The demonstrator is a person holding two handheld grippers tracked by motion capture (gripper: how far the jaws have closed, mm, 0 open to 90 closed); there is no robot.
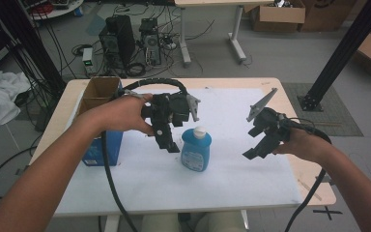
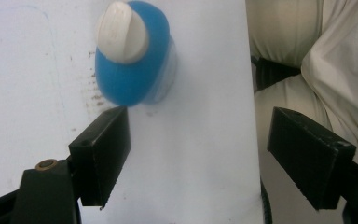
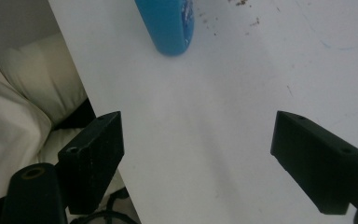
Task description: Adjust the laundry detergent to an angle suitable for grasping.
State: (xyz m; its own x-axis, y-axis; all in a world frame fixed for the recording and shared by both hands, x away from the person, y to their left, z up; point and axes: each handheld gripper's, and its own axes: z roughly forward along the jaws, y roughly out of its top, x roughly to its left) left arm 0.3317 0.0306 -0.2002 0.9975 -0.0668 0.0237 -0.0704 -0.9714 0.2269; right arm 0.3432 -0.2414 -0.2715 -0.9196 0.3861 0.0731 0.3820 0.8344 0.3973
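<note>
Nearest me, two bare forearms reach in over the table (image 1: 270,193), its top covered by a smooth white sheet with pale wood showing at the edges. The right gripper (image 1: 258,151) sits low on the right side, angled down and inward toward the middle; in the right gripper view its blocky black jaws are spread wide with bare white sheet between them, pinching nothing. The left gripper (image 1: 170,143) is held up by the left hand (image 1: 125,113), wrist bent, pointing down just left of the bottle. Its jaws stand wide apart too, gripping nothing; in the left gripper view the bottle lies beyond the left jaw, not between the two.

That blue dish-soap bottle (image 1: 196,150) stands upright near the middle of the sheet, glossy plastic, flattened oval body, rounded white cap (image 2: 122,30), a label on its front. Brown specks (image 2: 93,95) dot the sheet around its base.

Farther left, an open cardboard box (image 1: 99,94) with blue printed sides stands at the table's edge; I cannot tell what is inside. Beyond the table, computer towers (image 1: 118,41) and tangled cables sit on the grey floor.
</note>
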